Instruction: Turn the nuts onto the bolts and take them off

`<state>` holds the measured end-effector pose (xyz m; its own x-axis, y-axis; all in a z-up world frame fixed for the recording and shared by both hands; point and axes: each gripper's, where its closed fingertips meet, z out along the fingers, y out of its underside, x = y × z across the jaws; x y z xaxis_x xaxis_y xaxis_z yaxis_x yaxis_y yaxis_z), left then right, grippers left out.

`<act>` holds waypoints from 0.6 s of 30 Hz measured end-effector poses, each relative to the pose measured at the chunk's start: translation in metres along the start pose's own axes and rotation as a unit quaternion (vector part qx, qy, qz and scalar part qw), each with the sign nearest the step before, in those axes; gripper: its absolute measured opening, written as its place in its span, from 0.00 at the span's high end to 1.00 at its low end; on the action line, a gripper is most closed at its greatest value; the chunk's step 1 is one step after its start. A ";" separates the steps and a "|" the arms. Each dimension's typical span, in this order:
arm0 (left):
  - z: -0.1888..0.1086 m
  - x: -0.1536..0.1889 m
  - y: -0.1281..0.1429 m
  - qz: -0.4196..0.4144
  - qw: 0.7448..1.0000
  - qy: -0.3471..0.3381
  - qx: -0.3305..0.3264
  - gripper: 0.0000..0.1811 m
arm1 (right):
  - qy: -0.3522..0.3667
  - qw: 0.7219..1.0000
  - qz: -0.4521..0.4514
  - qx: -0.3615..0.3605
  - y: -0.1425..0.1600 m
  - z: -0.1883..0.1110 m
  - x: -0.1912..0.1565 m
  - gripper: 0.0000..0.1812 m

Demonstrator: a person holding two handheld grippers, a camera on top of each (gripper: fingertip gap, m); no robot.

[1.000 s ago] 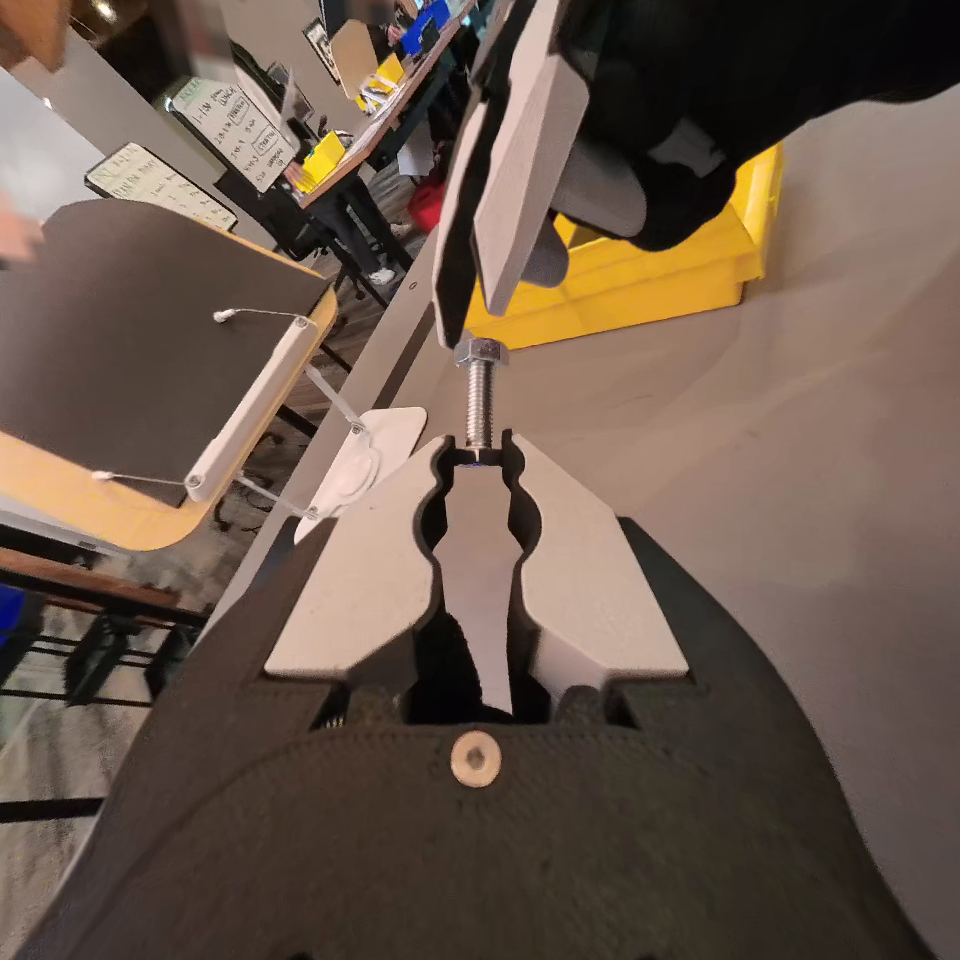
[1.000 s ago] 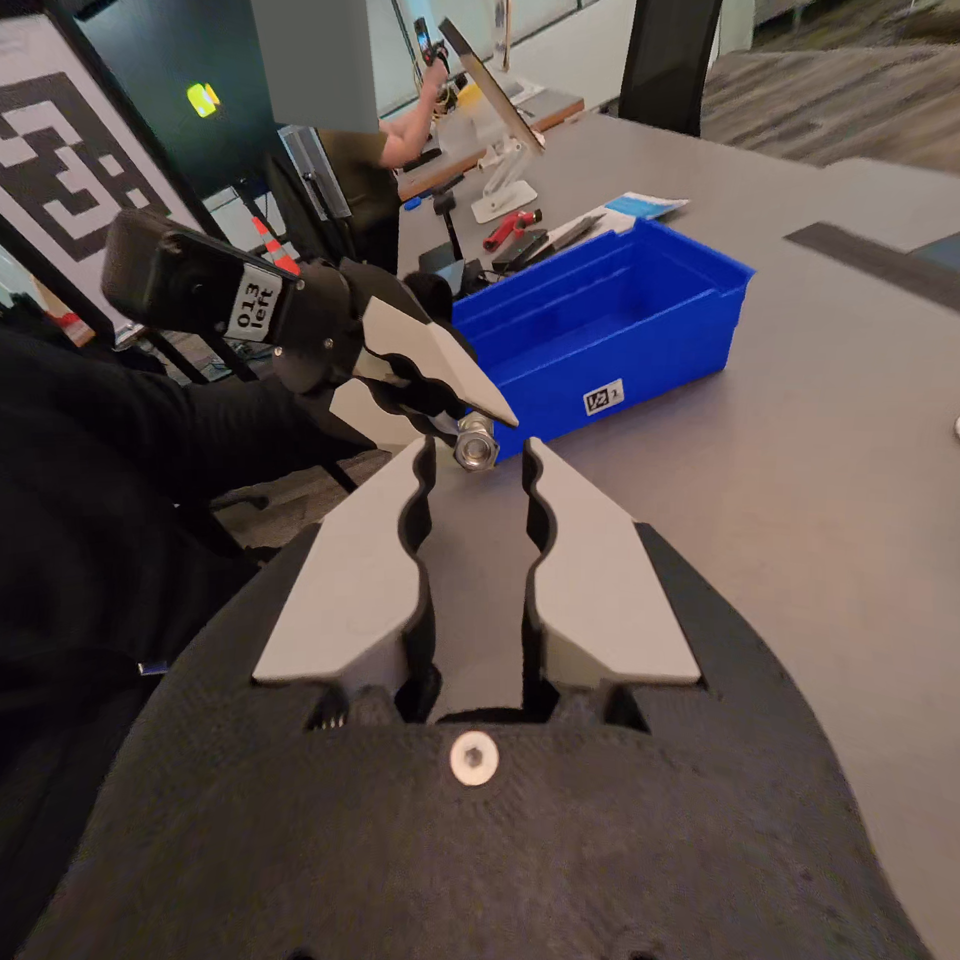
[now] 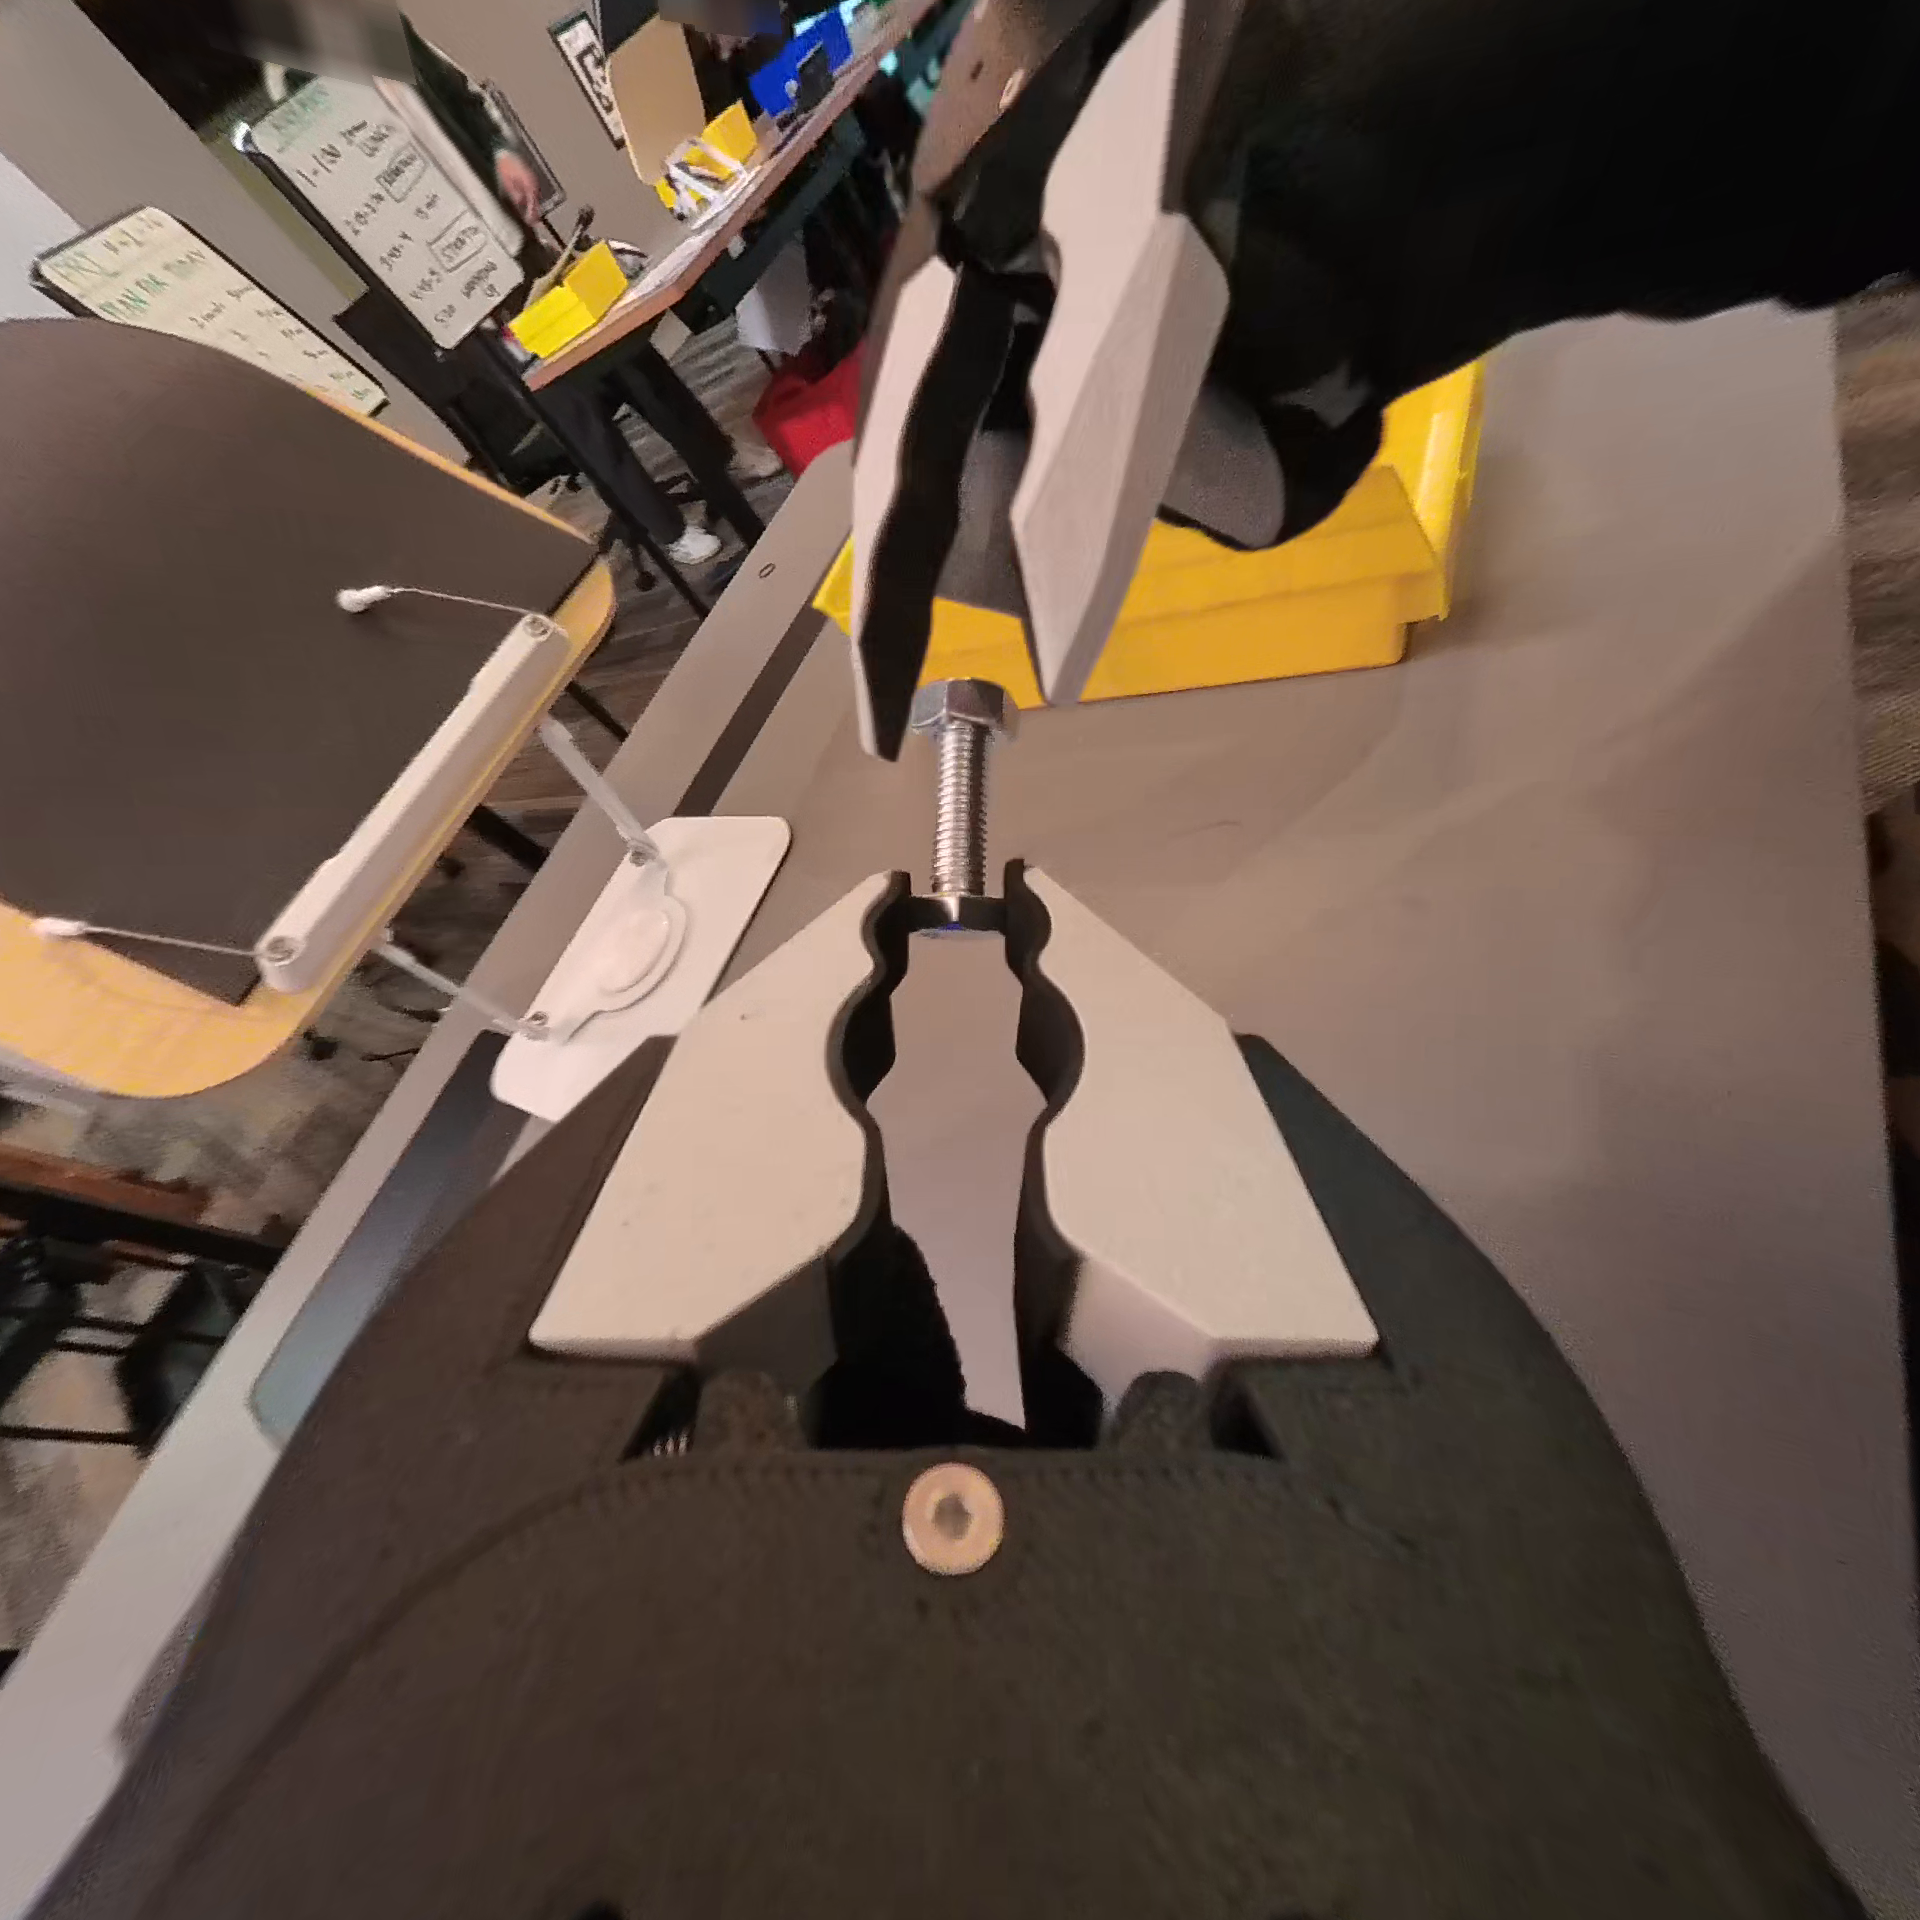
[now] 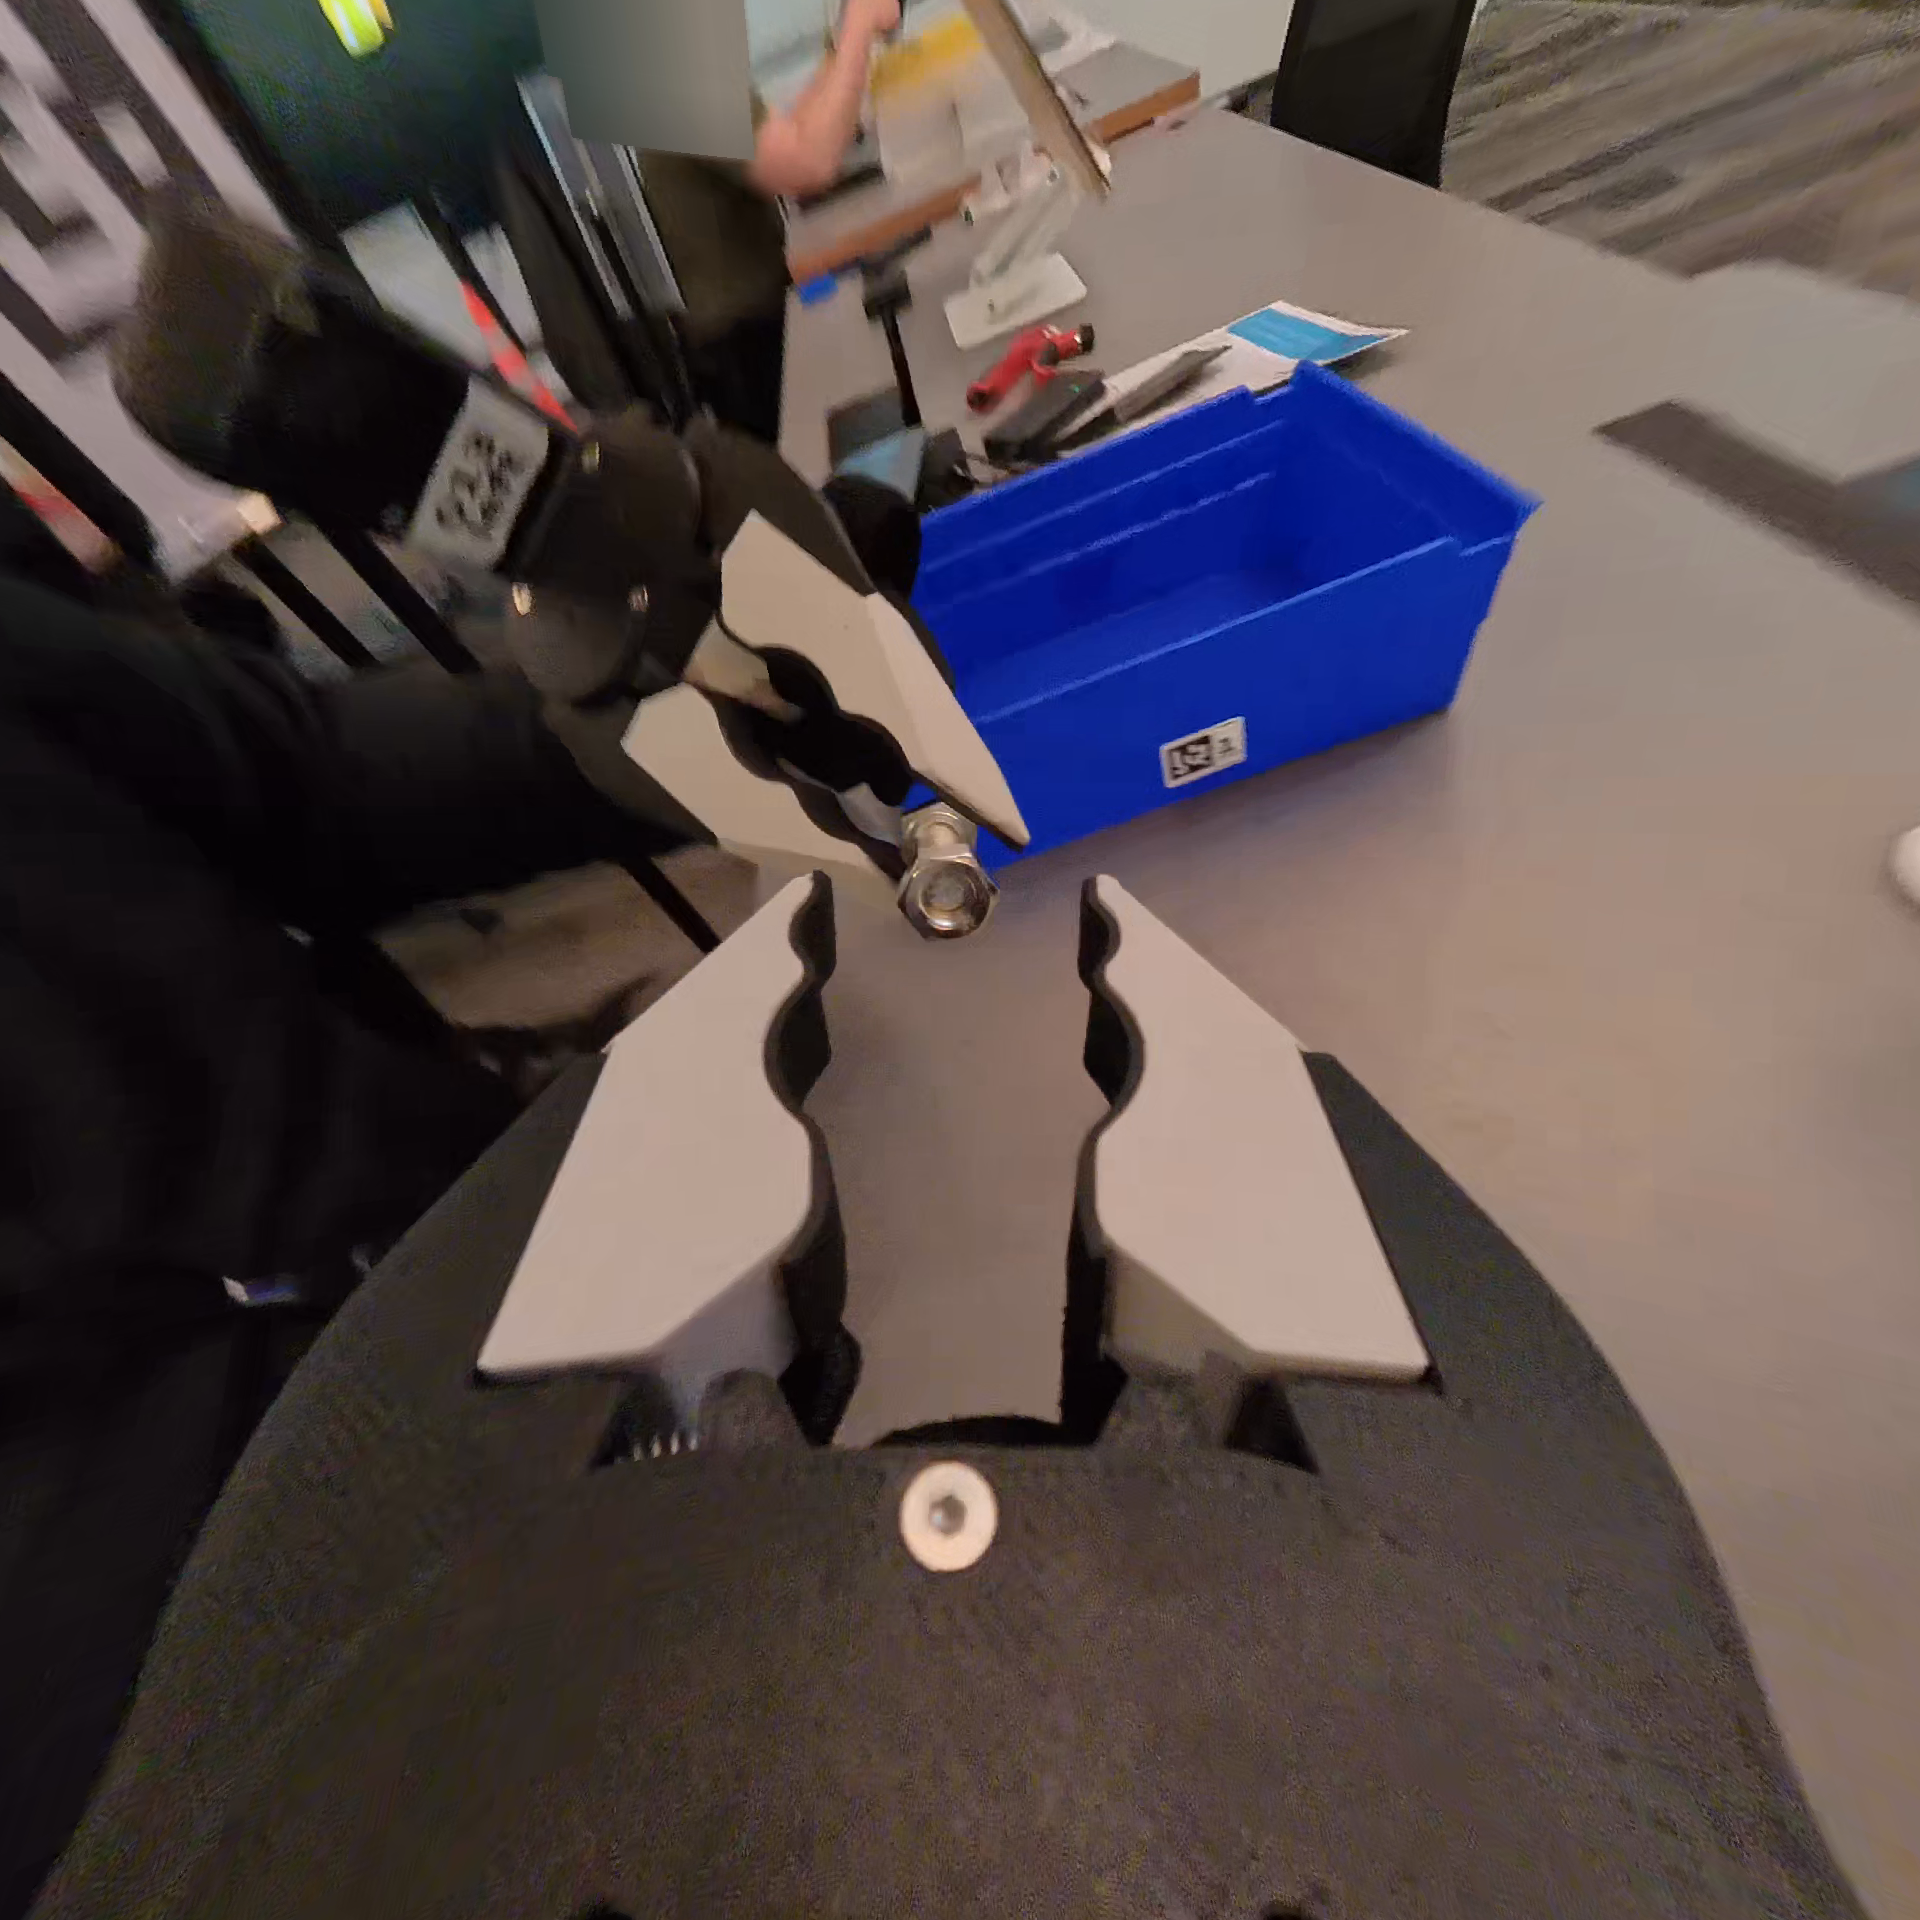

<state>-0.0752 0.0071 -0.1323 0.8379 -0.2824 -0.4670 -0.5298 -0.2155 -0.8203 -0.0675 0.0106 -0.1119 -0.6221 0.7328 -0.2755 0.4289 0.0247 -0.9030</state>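
My left gripper is shut on the head of a silver bolt, which points away over the grey table. A hex nut sits at the bolt's far end. My right gripper comes down from above, open, with a fingertip on either side of the nut, apart from it. In the right wrist view the nut faces the camera just beyond the open right gripper. The left gripper holds the bolt behind it.
A yellow bin stands behind the bolt. A blue bin stands beyond the left gripper, with tools and papers behind it. A white stand base sits at the table's left edge. A person is in the background. Less than 4 cm separates the two grippers' tips.
My right gripper has rolled around the bolt's axis and its jaws stand wider apart. The left gripper keeps its hold on the bolt head.
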 end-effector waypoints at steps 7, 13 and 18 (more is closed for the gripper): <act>0.003 0.003 -0.001 0.042 0.999 -0.019 -0.022 0.91 | -0.049 0.995 0.080 0.043 0.003 0.008 -0.006 0.91; 0.000 0.014 -0.007 -0.017 0.999 0.049 0.001 0.91 | -0.008 0.991 -0.124 -0.057 0.008 0.005 -0.015 0.91; -0.003 0.025 -0.009 -0.166 0.973 0.157 0.043 0.91 | 0.116 0.850 -0.478 -0.189 0.006 -0.005 -0.007 0.91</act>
<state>-0.0499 -0.0005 -0.1357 0.8727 -0.4847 -0.0586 -0.2125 -0.2691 -0.9394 -0.0574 0.0084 -0.1133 -0.6775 0.3691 0.6361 0.0085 0.8688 -0.4951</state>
